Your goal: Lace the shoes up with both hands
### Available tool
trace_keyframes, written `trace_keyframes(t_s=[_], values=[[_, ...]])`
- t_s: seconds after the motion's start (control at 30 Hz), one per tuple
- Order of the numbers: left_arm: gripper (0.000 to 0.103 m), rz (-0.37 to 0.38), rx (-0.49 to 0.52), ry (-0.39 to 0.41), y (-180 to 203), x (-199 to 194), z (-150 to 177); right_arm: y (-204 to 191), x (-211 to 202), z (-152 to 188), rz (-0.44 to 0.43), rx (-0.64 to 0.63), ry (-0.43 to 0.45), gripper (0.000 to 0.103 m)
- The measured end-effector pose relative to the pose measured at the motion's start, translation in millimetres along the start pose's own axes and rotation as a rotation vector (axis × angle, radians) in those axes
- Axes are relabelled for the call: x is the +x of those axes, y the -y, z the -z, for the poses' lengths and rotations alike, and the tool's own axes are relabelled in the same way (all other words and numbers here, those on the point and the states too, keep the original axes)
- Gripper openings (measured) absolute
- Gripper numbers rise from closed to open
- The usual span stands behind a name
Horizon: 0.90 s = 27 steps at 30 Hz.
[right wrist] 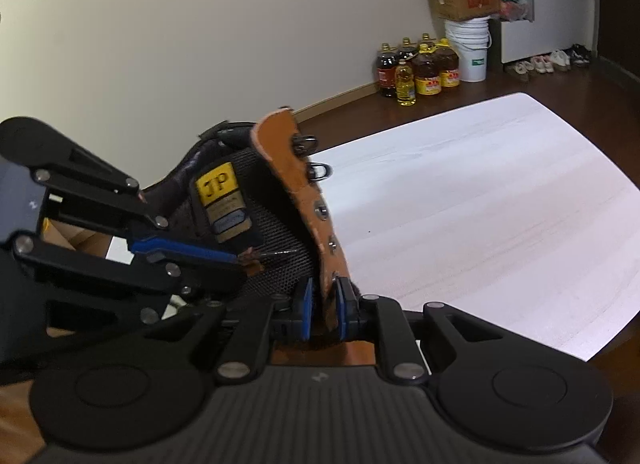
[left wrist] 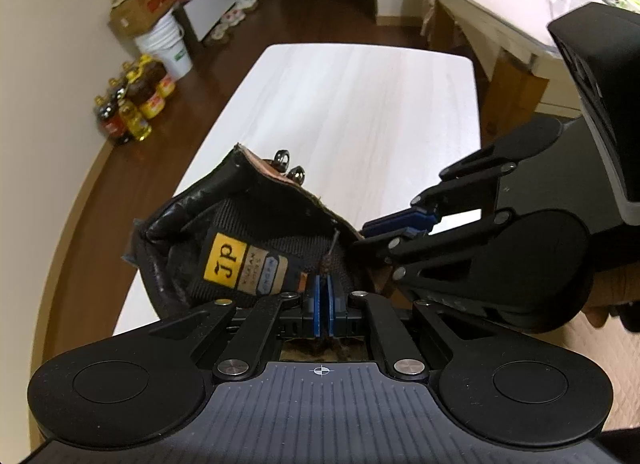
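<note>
Boot: one brown leather boot with black mesh tongue and yellow "JP" label, held above the white counter.
Left claw: nearly closed, pinching the brown lace tip.
Right claw: partly open, clamping the tan eyelet flap.
Hooks: two metal.

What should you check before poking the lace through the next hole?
1. Lace tip pinched in left gripper: ok.
2. Tip pokes out past the pads, free to thread: ok.
3. Right gripper astride the brown flap: ok; whether its pads press, cannot tell.
4. Eyelets on the flap in view: ok.
5. Tip lined up with an eyelet: not ok, it lies over the tongue.
6. Rest of the lace untangled: cannot tell.
</note>
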<state>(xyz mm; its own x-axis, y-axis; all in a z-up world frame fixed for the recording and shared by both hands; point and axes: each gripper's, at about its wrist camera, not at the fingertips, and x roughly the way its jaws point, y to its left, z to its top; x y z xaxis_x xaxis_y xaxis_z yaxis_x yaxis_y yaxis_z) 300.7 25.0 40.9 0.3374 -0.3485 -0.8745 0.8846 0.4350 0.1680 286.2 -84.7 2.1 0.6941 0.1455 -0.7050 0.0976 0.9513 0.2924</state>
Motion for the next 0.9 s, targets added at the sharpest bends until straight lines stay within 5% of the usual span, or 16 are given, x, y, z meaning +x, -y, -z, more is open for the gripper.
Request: trace_keyframes(t_s=[0.1, 0.67, 0.9], values=[[0.004, -0.011, 0.004, -0.015, 1.5, 3.4, -2.2, 17.8, 0.4, 0.7, -0.042, 0.115, 0.001, 0.016], [0.004, -0.021, -0.050, -0.020, 1.9, 8.2, -8.8, 38.6, -5.5, 9.2, -0.105, 0.216, 0.000, 0.020], [0.004, -0.022, 0.058, -0.060, 6.3, 16.5, -19.9, 45.9, -6.0, 9.4, -0.133, 0.221, -0.020, 0.020]])
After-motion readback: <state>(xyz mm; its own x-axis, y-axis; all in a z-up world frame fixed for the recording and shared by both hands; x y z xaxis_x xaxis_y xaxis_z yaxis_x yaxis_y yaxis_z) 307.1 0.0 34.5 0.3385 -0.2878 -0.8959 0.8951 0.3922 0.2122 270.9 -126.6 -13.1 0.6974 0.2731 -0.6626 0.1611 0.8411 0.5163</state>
